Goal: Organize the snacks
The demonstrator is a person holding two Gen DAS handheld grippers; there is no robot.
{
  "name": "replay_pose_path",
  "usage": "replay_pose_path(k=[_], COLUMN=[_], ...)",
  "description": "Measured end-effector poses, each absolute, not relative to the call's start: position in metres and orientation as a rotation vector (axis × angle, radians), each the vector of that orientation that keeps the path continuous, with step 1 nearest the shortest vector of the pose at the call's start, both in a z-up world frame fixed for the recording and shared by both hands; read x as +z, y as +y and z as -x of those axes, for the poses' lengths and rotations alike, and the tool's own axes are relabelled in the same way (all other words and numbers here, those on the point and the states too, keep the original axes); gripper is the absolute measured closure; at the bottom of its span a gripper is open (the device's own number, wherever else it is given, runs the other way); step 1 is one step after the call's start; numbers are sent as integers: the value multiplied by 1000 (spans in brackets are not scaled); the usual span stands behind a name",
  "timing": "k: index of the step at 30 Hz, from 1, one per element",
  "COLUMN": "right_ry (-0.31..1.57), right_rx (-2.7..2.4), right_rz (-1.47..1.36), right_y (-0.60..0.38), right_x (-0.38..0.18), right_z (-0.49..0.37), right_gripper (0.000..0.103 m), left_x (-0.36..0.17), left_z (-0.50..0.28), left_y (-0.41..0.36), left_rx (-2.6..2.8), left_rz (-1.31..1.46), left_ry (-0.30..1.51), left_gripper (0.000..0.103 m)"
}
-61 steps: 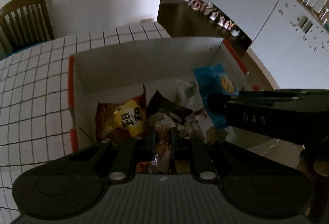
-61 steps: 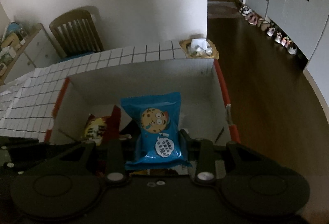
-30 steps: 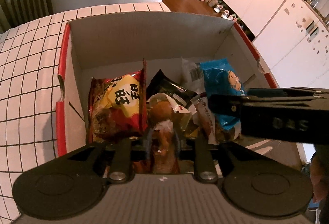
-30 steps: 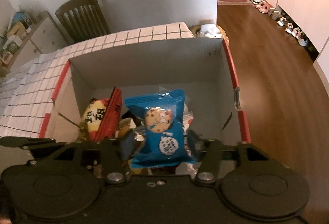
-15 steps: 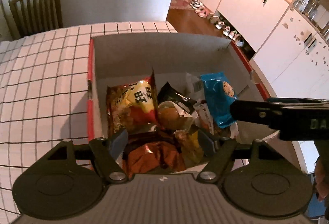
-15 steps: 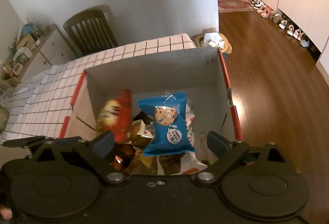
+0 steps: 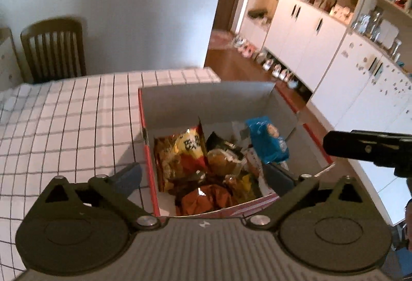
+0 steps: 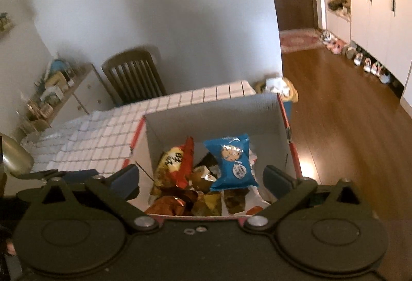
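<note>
A red-edged cardboard box (image 7: 206, 105) (image 8: 211, 116) stands on the checked table and holds several snack packets. A blue cookie packet (image 7: 266, 142) (image 8: 233, 162) lies on top at the right, a red and yellow chip bag (image 7: 185, 149) (image 8: 175, 162) at the left, and an orange-brown wrapper (image 7: 206, 197) (image 8: 167, 203) at the near end. My left gripper (image 7: 203, 175) hangs above the box's near edge, its jaws opening wide with nothing gripped. My right gripper (image 8: 202, 178) hangs likewise, jaws opening and apart from the packets. The right gripper (image 7: 334, 145) also shows side-on in the left wrist view.
The checked tablecloth (image 7: 64, 113) stretches left of the box. A wooden chair (image 7: 54, 49) (image 8: 134, 77) stands by the far wall. White cupboards (image 7: 334, 49) and a row of shoes (image 8: 360, 59) line the wooden floor at the right. A cluttered sideboard (image 8: 64, 90) is at the left.
Both grippers opened and let go of their packets, then rose and drew back from the box. The blue packet and the brown wrapper now lie on the pile.
</note>
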State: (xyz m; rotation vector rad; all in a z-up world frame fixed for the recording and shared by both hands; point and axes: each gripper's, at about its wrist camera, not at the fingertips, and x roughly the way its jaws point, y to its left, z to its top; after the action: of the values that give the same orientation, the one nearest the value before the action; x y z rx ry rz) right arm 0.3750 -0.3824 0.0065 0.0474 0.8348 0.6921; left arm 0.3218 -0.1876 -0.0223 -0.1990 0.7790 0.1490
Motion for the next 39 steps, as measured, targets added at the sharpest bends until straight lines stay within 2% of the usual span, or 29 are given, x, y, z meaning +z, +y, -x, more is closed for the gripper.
replay_pose_path(k=[12,39], right_ry=[624,616], right_rx=[693,670], right_rz=[-42,-20], right_y=[-400,-412], right_x=[33,42], right_z=[-316,-279], right_gripper=[0,0], left_x=[18,38], left_z=[-271,-243], left_y=[-200,-214], left_rx=[76,83], left_rz=[127,147], left_ry=[678,719], left_gripper=[0,0])
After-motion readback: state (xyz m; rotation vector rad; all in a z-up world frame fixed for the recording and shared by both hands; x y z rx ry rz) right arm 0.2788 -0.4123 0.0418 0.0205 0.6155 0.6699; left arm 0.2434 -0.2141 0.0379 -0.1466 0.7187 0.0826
